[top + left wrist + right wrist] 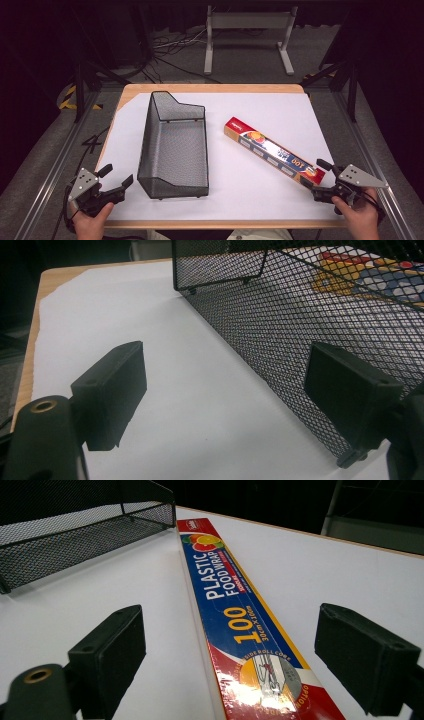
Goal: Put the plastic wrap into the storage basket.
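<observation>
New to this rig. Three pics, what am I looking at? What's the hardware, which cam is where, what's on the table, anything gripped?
No robot arm here: a person holds a two-jaw gripper in each hand. The high view looks down from above the person's side; the left gripper is at lower left, the right gripper at lower right. The other two pictures come from cameras riding on each gripper, looking along its black jaws.

On the white-covered table lie a black mesh basket and a long box of plastic food wrap. Nothing is held. Both grippers are open; the right one's jaws stand either side of the box's near end, not closed on it.
</observation>
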A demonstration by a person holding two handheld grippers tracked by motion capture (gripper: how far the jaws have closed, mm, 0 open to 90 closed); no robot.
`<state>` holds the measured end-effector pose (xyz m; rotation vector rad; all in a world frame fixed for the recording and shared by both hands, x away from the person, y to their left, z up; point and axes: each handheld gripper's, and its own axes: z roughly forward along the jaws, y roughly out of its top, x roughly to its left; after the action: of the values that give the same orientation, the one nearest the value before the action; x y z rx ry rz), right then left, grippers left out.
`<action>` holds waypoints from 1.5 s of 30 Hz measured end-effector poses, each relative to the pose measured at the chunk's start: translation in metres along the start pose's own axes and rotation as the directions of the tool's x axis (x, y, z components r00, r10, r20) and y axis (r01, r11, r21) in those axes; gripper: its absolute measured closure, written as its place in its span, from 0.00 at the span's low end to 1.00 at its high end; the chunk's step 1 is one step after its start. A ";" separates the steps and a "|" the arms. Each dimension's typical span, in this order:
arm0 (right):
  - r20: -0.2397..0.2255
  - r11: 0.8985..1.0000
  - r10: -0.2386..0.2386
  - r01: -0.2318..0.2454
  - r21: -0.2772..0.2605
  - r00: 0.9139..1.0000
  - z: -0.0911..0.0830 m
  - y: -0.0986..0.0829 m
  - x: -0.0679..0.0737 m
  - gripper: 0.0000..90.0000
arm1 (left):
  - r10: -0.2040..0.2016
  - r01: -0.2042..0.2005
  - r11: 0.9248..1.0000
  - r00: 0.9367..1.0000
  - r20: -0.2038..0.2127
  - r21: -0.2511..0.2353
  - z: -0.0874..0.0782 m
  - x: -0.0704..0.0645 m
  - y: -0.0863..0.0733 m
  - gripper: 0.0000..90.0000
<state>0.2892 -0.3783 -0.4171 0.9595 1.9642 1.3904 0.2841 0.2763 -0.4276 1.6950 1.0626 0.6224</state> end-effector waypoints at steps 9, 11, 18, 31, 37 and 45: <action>-0.004 1.000 -0.003 0.003 0.024 1.000 0.000 0.012 0.003 0.14 | 0.000 0.000 1.000 1.000 -0.008 0.012 0.001 -0.001 0.000 0.20; -0.007 0.999 -0.005 0.005 0.037 1.000 0.002 0.019 0.003 0.12 | -0.002 0.002 1.000 1.000 -0.010 0.018 0.001 0.000 -0.001 0.20; -0.027 0.996 0.016 -0.013 0.086 1.000 0.011 0.034 -0.003 0.12 | -0.006 0.006 1.000 1.000 -0.017 0.020 0.001 0.000 -0.002 0.20; -0.050 0.980 0.016 -0.006 0.199 0.999 0.032 0.062 -0.014 0.10 | -0.005 0.006 1.000 1.000 -0.020 0.030 0.001 0.001 -0.002 0.20; -0.052 0.973 0.052 -0.039 0.226 0.997 0.044 0.071 -0.020 0.10 | -0.005 0.006 1.000 1.000 -0.020 0.030 0.001 0.002 -0.002 0.20; -0.070 0.962 0.083 -0.062 0.265 0.994 0.066 0.081 -0.032 0.10 | -0.005 0.005 1.000 1.000 -0.020 0.031 0.001 0.002 -0.002 0.20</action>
<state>0.3782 -0.3495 -0.3603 1.1191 2.2351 1.2446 0.2851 0.2776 -0.4301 1.7152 1.0952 0.6235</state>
